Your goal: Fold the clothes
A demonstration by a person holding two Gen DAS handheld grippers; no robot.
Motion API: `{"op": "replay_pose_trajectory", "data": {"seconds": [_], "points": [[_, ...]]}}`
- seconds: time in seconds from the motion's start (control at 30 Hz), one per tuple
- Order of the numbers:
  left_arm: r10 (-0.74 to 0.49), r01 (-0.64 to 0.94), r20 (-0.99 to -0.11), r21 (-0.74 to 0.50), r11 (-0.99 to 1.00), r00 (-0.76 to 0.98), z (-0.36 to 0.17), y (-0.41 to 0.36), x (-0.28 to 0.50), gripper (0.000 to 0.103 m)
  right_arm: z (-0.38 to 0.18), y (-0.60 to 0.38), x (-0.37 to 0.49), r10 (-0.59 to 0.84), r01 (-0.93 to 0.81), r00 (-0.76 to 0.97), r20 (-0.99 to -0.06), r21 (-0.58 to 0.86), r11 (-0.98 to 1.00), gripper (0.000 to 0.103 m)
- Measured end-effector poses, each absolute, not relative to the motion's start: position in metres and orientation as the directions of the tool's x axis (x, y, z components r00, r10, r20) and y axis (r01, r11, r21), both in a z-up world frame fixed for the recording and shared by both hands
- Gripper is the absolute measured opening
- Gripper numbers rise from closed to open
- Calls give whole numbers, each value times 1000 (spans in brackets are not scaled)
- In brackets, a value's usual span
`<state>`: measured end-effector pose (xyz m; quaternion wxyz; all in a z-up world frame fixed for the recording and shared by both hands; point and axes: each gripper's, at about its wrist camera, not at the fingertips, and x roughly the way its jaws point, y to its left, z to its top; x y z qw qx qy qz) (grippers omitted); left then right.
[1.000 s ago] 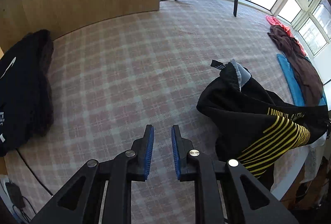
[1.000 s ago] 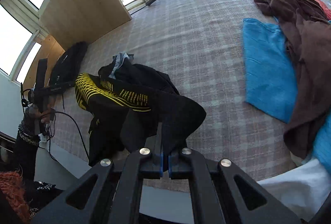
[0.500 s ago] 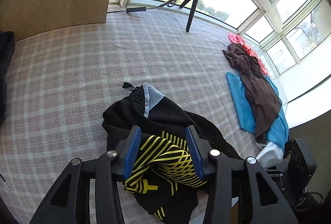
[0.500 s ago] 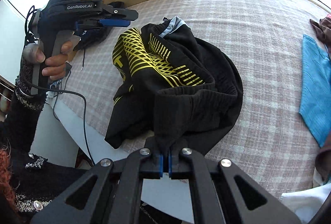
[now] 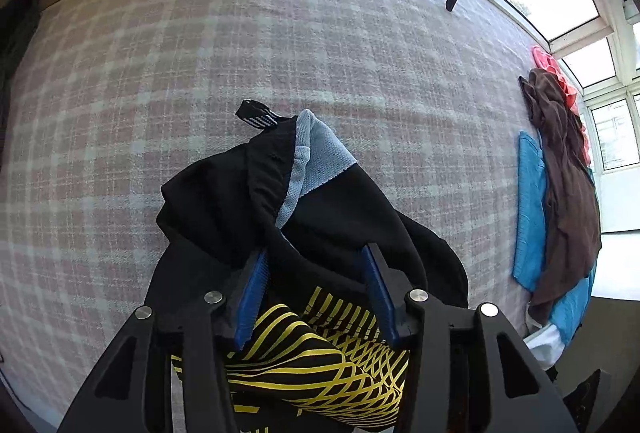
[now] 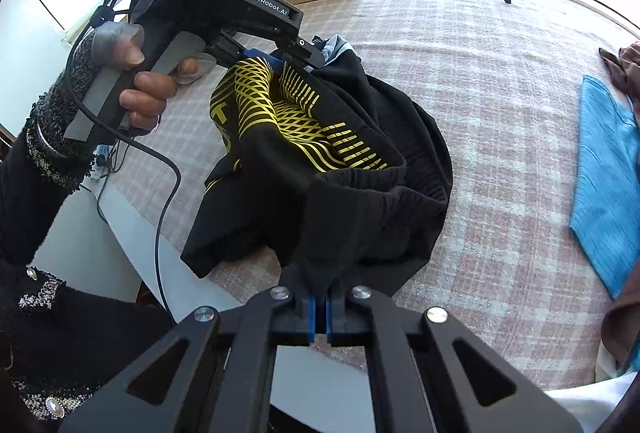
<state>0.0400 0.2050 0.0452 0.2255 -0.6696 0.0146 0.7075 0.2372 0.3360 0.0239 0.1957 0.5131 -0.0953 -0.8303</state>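
Black garment with yellow line print is sitting bunched near the front edge of the checked bedspread, part of it hanging over that edge. Right gripper is pinching a ribbed black edge, blue pads closed on the cloth. Left gripper is spread wide, straddling the yellow-printed fold; pads aren't clamping anything yet. Risks: if the left closes here it's probably grabbing several layers at once, so the garment won't spread flat; the right grip is only on a thin bit of edge, and a hard pull could slip it. Hard to tell: what kind of garment this is, and where its corners are, since it's all buried in folds. Grey mesh lining is showing at the far end. Blue cloth and brown clothes are lying well apart to the right, partly cut off.
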Motion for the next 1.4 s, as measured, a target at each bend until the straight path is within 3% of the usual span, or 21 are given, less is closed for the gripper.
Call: {"op": "replay_pose_trajectory", "data": {"seconds": [0.07,0.13,0.33,0.43,0.6,0.73,0.93,1.1,1.2,1.4], "points": [[299,-338,-954,-285,-897,13,39,205,40,38,25,339,236,-425,234,-398,-813,358,-904,3],[325,-337,-945,-313,-888,21,37,198,43,7,27,341,235,-429,245,-389,-815,357,-901,4],[433,-380,-901,-392,-838,-26,84,131,70,5,49,369,232,-538,274,-329,-776,467,-841,16],[452,-388,-889,-392,-834,-72,113,67,83,5,70,392,224,-658,313,-345,-669,579,-753,40],[301,-285,-941,-249,-926,-157,103,-40,95,5,90,387,175,-710,388,-345,-614,596,-703,40],[251,-180,-954,-221,-958,-165,72,-85,99,4,88,327,129,-637,481,-323,-700,459,-747,40],[275,-146,-944,-251,-957,-181,55,-97,105,5,30,254,83,-462,546,-202,-864,292,-786,40],[283,-160,-937,-253,-954,-206,62,-99,105,5,27,261,112,-510,544,-194,-838,341,-767,40],[285,-189,-935,-248,-950,-209,64,-94,99,5,13,278,116,-512,449,-198,-836,387,-805,40],[289,-240,-936,-238,-941,-203,63,-76,80,5,-18,282,117,-444,346,-190,-876,363,-865,40]]}}
